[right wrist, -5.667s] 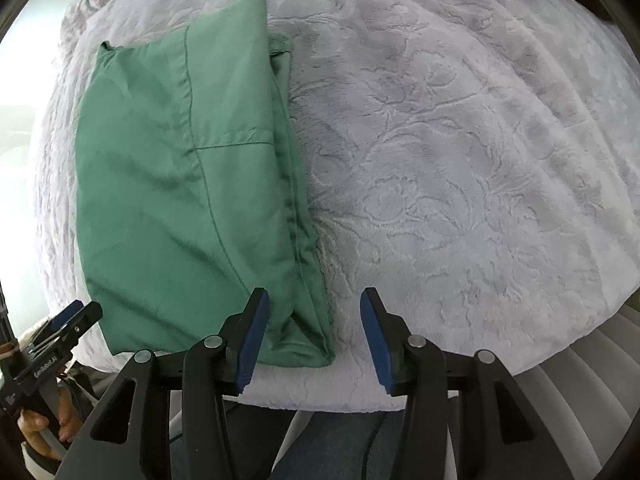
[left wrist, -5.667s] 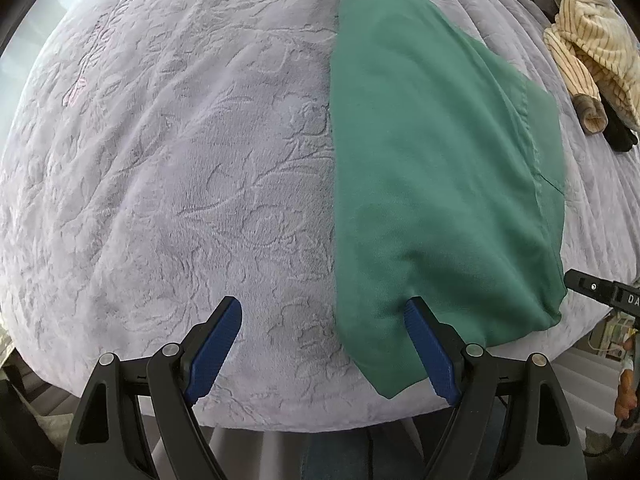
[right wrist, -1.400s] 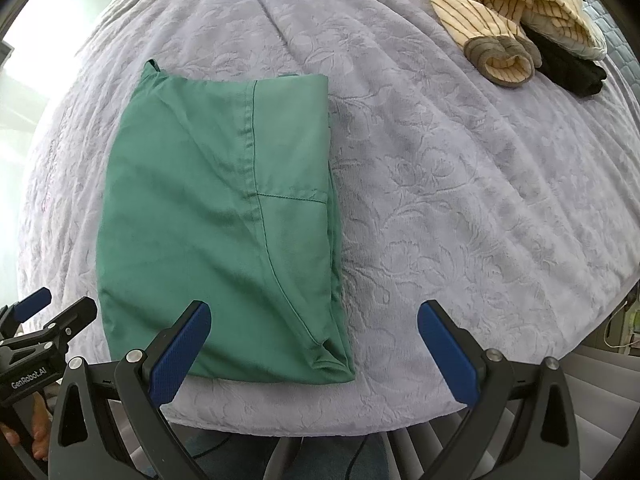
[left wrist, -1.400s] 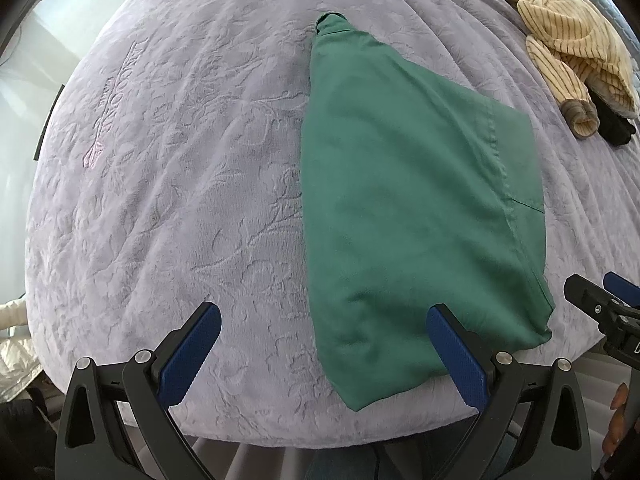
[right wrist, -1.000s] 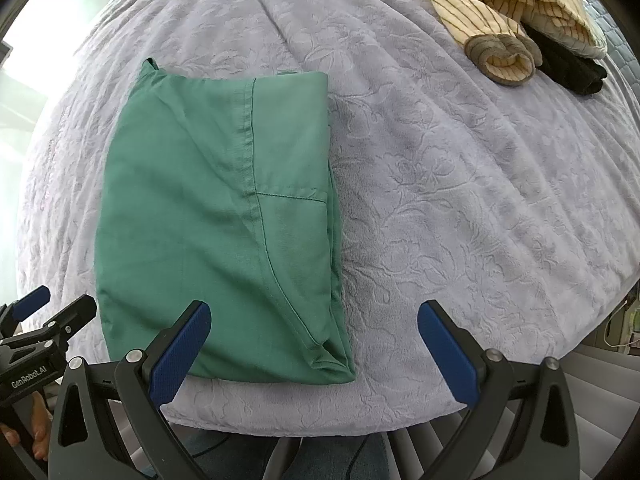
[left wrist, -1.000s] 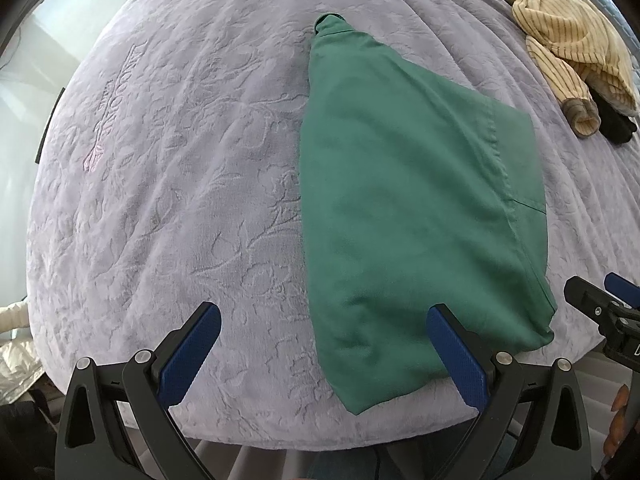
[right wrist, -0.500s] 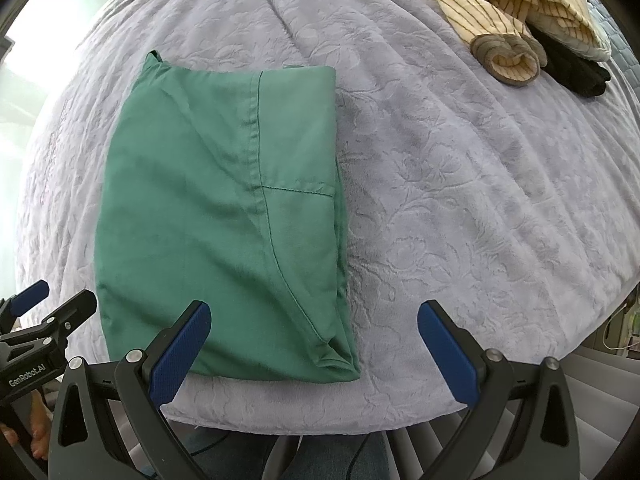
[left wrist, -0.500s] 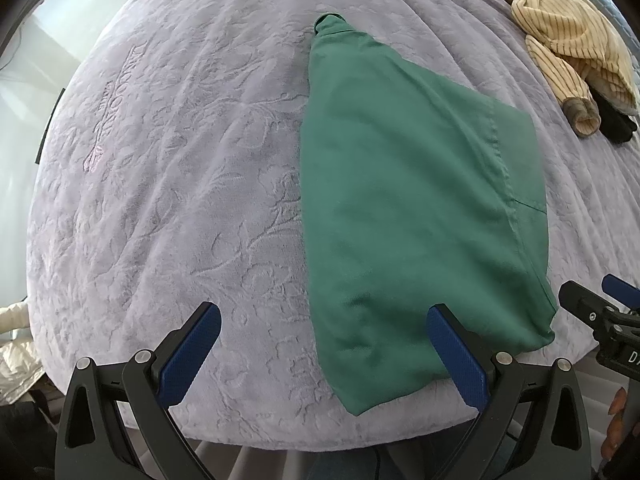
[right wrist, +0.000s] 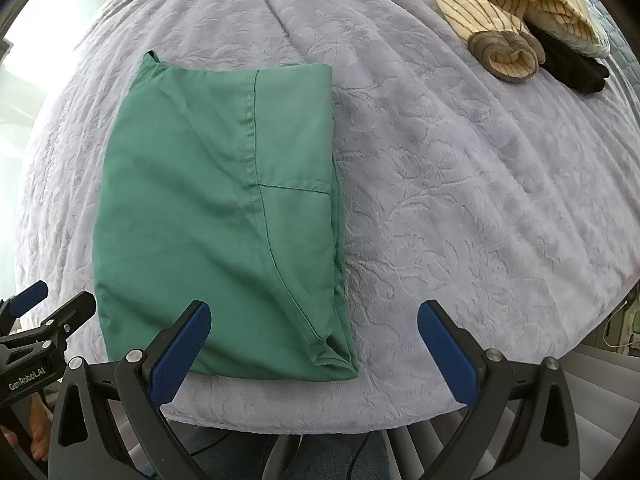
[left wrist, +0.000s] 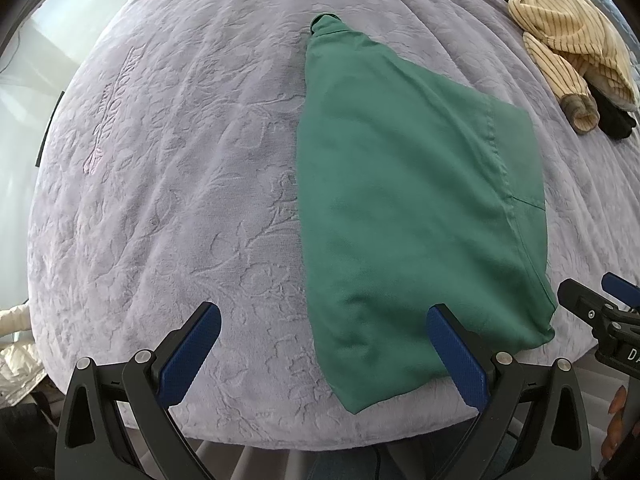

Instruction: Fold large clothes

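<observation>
You've let go of the green garment and pulled both grippers back above the near edge of the lavender bedspread. Your left gripper and right gripper now stand spread wide, gripping nothing, where seconds ago they were narrower and lower at the hem. The garment lies flat as a folded rectangle near you (its far left corner still peaks). That fold looks finished; the striped sweater likely waits next.
</observation>
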`<state>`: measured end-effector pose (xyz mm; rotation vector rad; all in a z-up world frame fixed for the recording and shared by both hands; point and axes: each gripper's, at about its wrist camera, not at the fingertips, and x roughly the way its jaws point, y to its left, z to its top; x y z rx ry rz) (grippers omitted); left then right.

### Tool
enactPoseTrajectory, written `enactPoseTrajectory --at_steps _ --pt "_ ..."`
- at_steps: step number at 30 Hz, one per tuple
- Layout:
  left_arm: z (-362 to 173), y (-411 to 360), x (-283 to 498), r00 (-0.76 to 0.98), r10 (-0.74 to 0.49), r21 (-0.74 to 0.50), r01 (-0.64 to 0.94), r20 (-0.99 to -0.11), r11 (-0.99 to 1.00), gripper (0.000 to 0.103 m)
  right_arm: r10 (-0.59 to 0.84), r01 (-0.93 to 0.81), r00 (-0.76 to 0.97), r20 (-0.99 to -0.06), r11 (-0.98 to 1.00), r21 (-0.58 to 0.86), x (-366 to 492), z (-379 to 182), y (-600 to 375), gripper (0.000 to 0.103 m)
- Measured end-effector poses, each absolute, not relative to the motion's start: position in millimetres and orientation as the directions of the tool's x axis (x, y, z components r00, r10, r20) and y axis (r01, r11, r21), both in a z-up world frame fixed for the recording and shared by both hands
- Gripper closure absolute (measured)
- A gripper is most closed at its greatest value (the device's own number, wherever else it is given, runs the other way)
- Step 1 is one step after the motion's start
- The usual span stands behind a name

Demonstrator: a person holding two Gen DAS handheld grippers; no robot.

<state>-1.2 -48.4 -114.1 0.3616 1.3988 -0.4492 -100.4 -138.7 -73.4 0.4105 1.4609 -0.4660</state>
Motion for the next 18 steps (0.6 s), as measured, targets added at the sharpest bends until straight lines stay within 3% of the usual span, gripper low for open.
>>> enactPoseTrajectory --at_steps 18 --pt "-115.8 -48.9 -1.2 0.105 -0.087 -0.022 0.506 -0.991 0.862 0.000 -0.050 0.535 0.046 -0.998 0.845 -0.018 -101.1 -75.6 -139.2 0.000"
